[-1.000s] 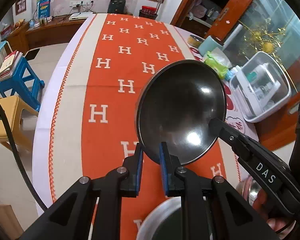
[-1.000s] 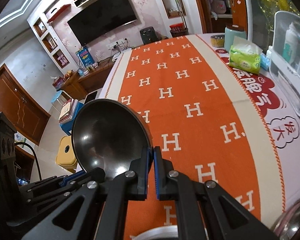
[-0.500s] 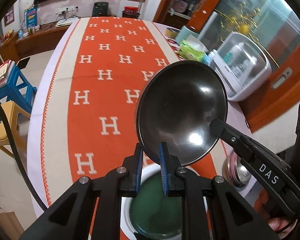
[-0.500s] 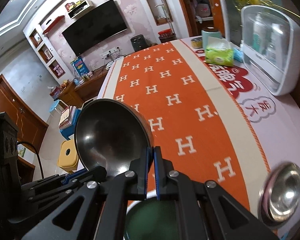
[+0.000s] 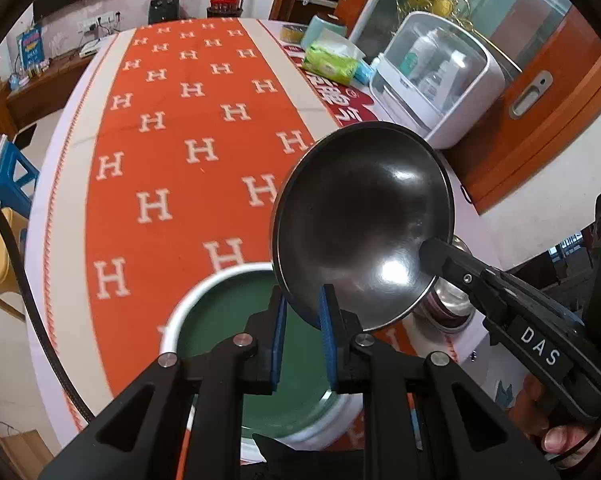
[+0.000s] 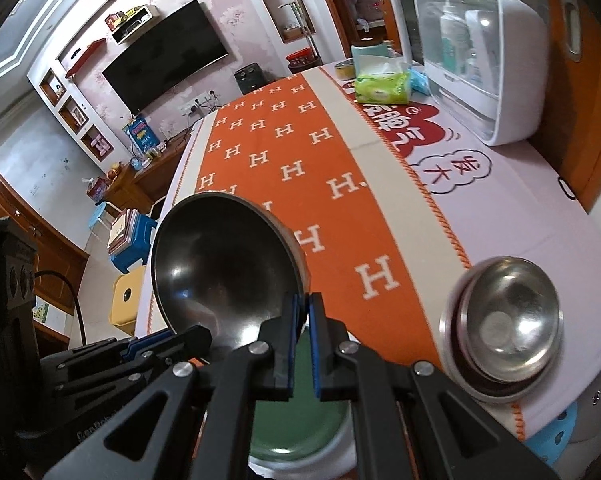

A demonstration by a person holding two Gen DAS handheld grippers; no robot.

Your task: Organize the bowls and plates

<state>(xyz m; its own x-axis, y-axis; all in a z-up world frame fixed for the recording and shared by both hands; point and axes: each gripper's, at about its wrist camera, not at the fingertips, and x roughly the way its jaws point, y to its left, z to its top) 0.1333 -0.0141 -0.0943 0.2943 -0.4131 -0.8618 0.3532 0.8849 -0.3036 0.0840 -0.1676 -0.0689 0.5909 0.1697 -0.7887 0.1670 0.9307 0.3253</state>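
A dark metal bowl (image 5: 364, 224) hangs tilted in the air, held by both grippers. My left gripper (image 5: 302, 312) is shut on its near rim. My right gripper (image 6: 305, 312) is shut on the rim at the bowl's (image 6: 224, 264) right side, and it shows in the left wrist view as a black arm (image 5: 500, 304). Below the bowl, near the table's front edge, lies a green plate with a white rim (image 5: 204, 292), partly hidden by the fingers. Stacked steel bowls (image 6: 508, 320) stand to the right of it on the white cloth.
The table wears an orange runner (image 5: 188, 152) with white H letters. At its far right stand a white storage box (image 6: 480, 72), a green tissue pack (image 6: 382, 86) and a tin. A blue stool (image 6: 134, 236) and a yellow stool (image 6: 126, 300) stand on the floor to the left.
Both grippers have carried the dark bowl back toward the table's near edge. The green plate and the stacked steel bowls have come into fuller view beneath and beside it.
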